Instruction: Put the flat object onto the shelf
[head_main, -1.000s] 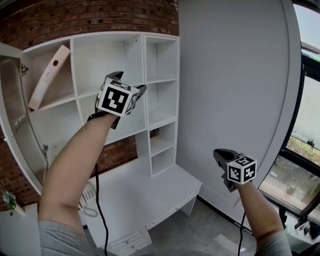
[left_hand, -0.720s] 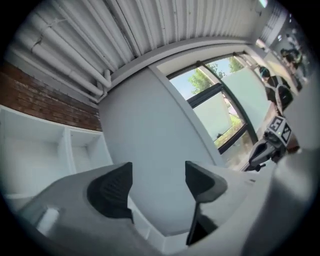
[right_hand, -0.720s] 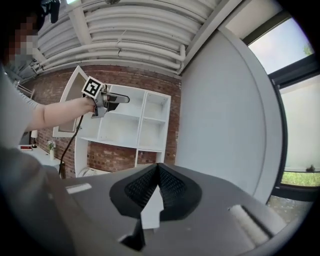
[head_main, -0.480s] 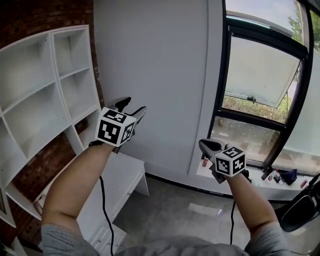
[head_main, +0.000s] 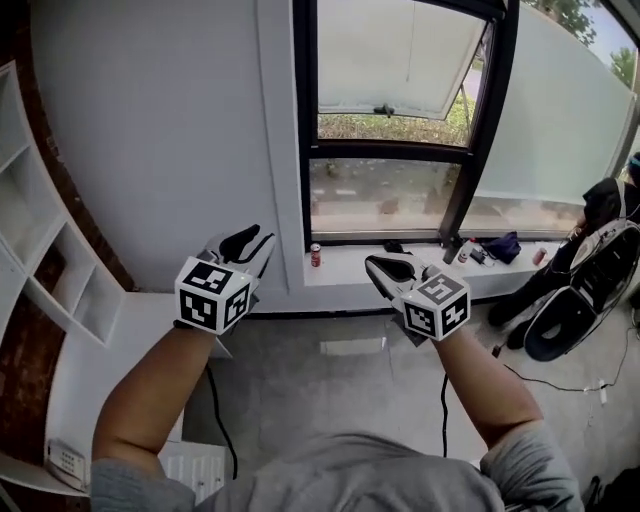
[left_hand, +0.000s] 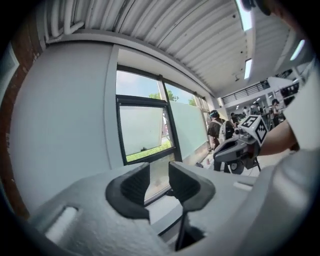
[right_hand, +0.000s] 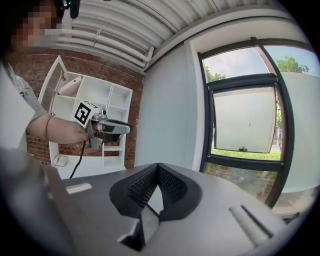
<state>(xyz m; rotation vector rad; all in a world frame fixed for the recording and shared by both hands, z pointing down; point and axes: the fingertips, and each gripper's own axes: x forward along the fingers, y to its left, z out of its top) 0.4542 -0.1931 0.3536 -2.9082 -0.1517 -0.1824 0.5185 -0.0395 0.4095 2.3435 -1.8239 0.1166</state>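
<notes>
The white shelf (right_hand: 87, 117) stands against a brick wall, and only its edge (head_main: 18, 190) shows at the left of the head view. A pale flat object (right_hand: 70, 85) leans inside its top left compartment. My left gripper (head_main: 256, 240) is held in the air away from the shelf, facing the grey wall and window. Its jaws (left_hand: 159, 173) are closing, a narrow gap still shows, and nothing is between them. My right gripper (head_main: 380, 266) is level with it to the right, shut and empty (right_hand: 157, 171).
A dark-framed window (head_main: 400, 110) with a tilted-open pane fills the wall ahead, with a can (head_main: 315, 256) and small items on its sill. Black bags (head_main: 575, 290) lie at right. A white desk (head_main: 110, 335) with a phone (head_main: 66, 461) stands below the shelf. People (left_hand: 218, 129) stand far off.
The head view has swung right from the shelf to the window. Both grippers came down and away from the shelf, and the left jaws have narrowed.
</notes>
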